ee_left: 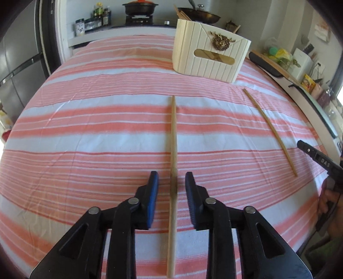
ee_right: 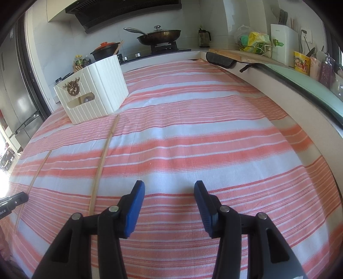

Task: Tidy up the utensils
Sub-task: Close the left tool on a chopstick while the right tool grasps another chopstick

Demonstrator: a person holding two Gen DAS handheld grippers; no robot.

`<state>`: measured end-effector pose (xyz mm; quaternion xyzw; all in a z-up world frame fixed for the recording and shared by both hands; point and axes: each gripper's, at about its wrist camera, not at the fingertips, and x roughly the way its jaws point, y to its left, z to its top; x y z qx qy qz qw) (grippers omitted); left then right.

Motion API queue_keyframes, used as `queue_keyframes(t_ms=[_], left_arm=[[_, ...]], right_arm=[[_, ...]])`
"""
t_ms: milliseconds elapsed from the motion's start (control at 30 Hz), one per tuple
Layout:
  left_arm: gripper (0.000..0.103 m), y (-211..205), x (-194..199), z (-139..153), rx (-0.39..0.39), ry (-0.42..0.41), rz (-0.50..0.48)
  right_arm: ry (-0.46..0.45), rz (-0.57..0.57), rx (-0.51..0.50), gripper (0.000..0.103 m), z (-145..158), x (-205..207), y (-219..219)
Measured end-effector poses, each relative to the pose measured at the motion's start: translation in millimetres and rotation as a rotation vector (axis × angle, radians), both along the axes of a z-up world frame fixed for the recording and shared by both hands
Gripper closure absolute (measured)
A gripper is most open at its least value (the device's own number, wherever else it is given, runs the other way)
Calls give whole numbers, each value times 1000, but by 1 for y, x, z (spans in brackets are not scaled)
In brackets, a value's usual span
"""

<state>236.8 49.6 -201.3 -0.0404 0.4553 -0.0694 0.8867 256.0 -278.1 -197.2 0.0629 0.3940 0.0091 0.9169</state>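
Two wooden chopsticks lie on the striped tablecloth. One chopstick point(ee_left: 173, 150) runs straight away from me between the open fingers of my left gripper point(ee_left: 172, 178), which straddles its near part without clamping it. The second chopstick point(ee_left: 270, 132) lies to the right; in the right wrist view it point(ee_right: 103, 158) lies left of my right gripper point(ee_right: 169, 186), which is open and empty above the cloth. The first chopstick point(ee_right: 34, 180) shows at far left there. A cream utensil holder point(ee_left: 209, 55) with a gold ornament stands at the back and holds several wooden utensils; it also shows in the right wrist view point(ee_right: 94, 94).
The pink-and-white striped cloth point(ee_left: 85, 128) covers the table. Behind it is a stove with a black pot point(ee_left: 140, 8) and a wok point(ee_right: 159, 35). A counter on the right holds a cutting board point(ee_right: 231, 54), bags and jars. A fridge point(ee_left: 19, 60) stands at left.
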Motion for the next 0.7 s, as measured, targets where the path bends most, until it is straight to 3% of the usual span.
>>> queue_keyframes(t_ms=[33,100,233,333,367,433,500,567,700], left_arm=[[57,-2,-1,0,15,-4,-7],[53,-6,-5,2,62,-13,-21],[53,-10,-13,-1,133,-19,-34],[54,-11,-15,-1,150,-26,-25],[57,-11,-15,-1,149,-26,-20],[80,-12,-16,0,142,-27,-16],[91,-13,-16,-1,144,-32,-10],[96,-12,-19,-1,136,-36,-2],[97,-7,-28,0,97,-28,7]], right_arm=[[1,2,-1,53,0,0,0],[0,13,7,53,2,-1,1],[13,125,110,53,17,-10,19],[55,261,60,53,24,-9,58],[73,290,30,53,23,-6,70],[110,318,-55,55,17,1,88],[158,316,-114,81,6,9,96],[146,299,-129,95,6,8,95],[156,289,-134,96,8,-6,86]])
